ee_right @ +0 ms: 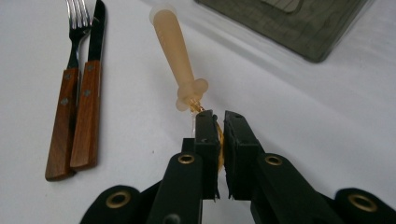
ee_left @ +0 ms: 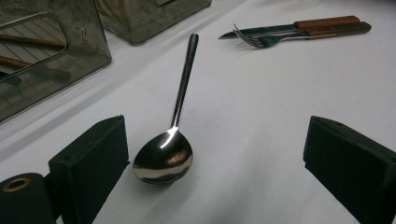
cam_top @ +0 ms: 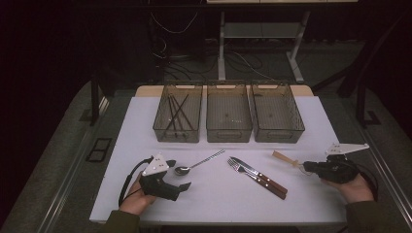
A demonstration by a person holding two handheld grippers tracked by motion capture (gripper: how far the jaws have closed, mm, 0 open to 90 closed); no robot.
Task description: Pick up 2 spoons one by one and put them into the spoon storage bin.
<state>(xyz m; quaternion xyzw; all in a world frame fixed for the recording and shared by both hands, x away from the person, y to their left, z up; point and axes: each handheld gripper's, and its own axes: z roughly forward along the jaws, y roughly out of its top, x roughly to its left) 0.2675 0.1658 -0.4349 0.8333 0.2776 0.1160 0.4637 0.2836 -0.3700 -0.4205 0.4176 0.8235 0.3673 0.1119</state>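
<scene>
Held item: a small tool with a pale tan handle (ee_right: 173,49) is being pinched at its thin amber end by the right gripper (ee_right: 219,122); the handle is pointing away from the jaws, over the white table (cam_top: 218,194), near the table's right side.
Right gripper: jaws are pressing nearly together on that thin end; the person's right hand (cam_top: 352,187) is cupping the gripper from below, near the right edge.
Left gripper (ee_left: 215,158): jaws are standing wide apart, gripping nothing; it is sitting low at the table's left front in the left hand (cam_top: 136,198).
Spoon (ee_left: 170,140): lying on the table, its bowl just beside one of the left gripper's jaws and its handle running off toward the bins.
Fork (ee_right: 74,32) and knife (ee_right: 93,70): lying side by side, wooden handles touching, mid-table between the two grippers.
Bins: three clear bins are sitting in a row at the far side; the left bin (cam_top: 178,112) is holding dark sticks, the middle bin (cam_top: 229,112) and right bin (cam_top: 277,112) are sitting beside it.
</scene>
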